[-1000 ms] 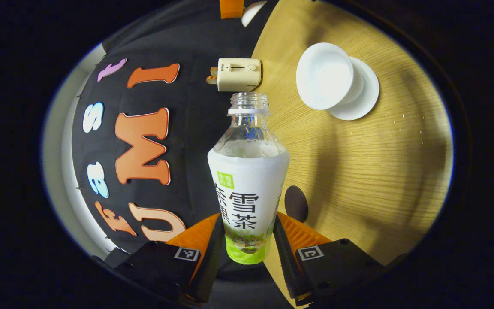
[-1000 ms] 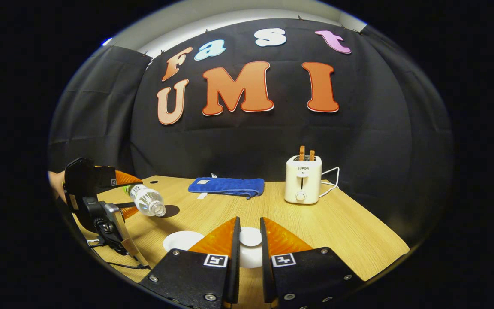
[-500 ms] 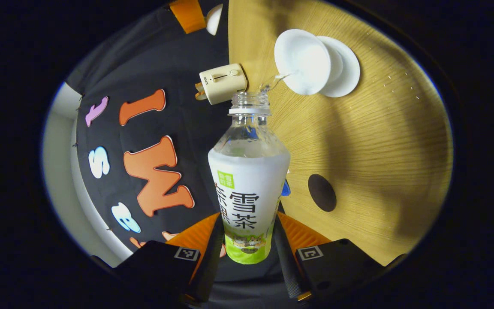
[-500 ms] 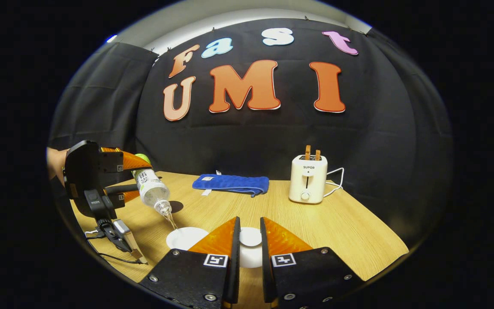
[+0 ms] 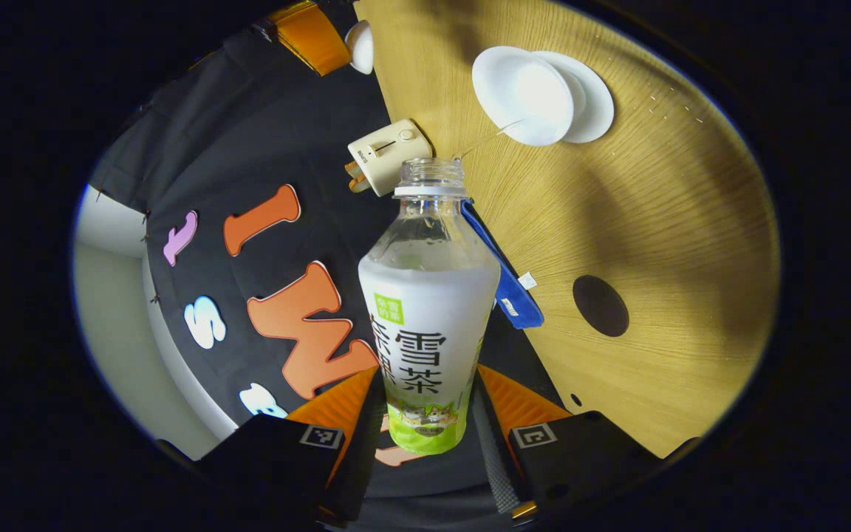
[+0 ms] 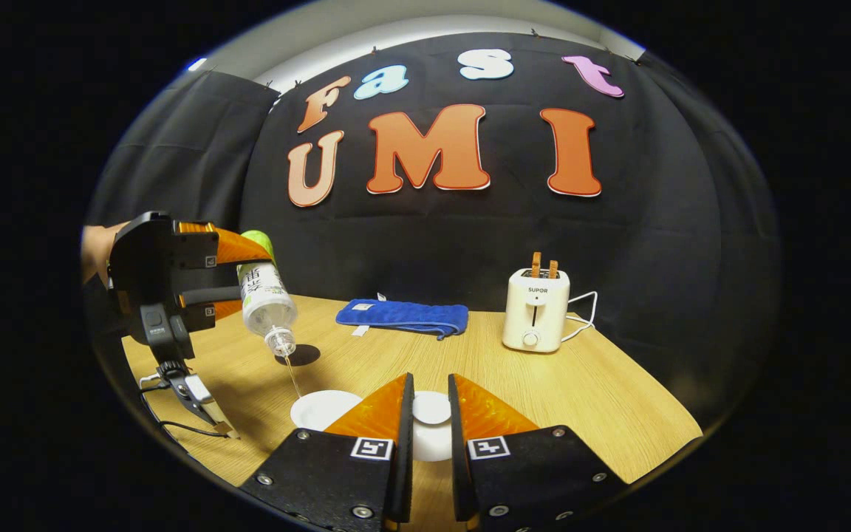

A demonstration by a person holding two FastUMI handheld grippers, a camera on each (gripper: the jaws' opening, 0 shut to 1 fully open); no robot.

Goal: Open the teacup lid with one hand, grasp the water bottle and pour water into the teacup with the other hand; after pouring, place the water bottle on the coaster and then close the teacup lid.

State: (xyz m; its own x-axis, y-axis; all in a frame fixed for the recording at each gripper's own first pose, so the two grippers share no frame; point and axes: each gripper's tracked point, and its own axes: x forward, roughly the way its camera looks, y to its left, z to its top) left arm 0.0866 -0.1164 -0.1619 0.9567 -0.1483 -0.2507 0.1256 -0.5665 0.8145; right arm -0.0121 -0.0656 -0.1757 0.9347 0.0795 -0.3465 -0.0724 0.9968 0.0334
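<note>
We find the pour under way. The left gripper [image 5: 425, 414] clamps the water bottle [image 5: 425, 310] low on its label, both fingers pressing its sides. In the right gripper view the bottle [image 6: 267, 299] is tipped neck-down above the table [image 6: 603, 399], w/ a thin stream falling to the teacup [image 6: 322, 408] on its saucer [image 5: 594, 103].

Advice for this step: keep the stream thin and aimed at the cup's centre; it seems to land near the rim, so we would bring the bottle mouth nearer over the cup and hold the tilt steady, not steeper. Watch the fill level, then right the bottle before any sideways move. The dark coaster [image 5: 600, 305] lies well apart from the cup and is the next stop for the bottle.

Pose: left gripper is held high at the table's left side, a hand [image 6: 97, 247] behind it, bottle angled down toward the cup. The right gripper [image 6: 429, 428] sits low beside the cup, jaws narrow around the lid [image 6: 431, 408]; approx. in contact, but we cannot confirm both fingers press it. A blue cloth [image 6: 402, 316] and a toaster [image 6: 536, 318] stand at the back, clear of the work.
</note>
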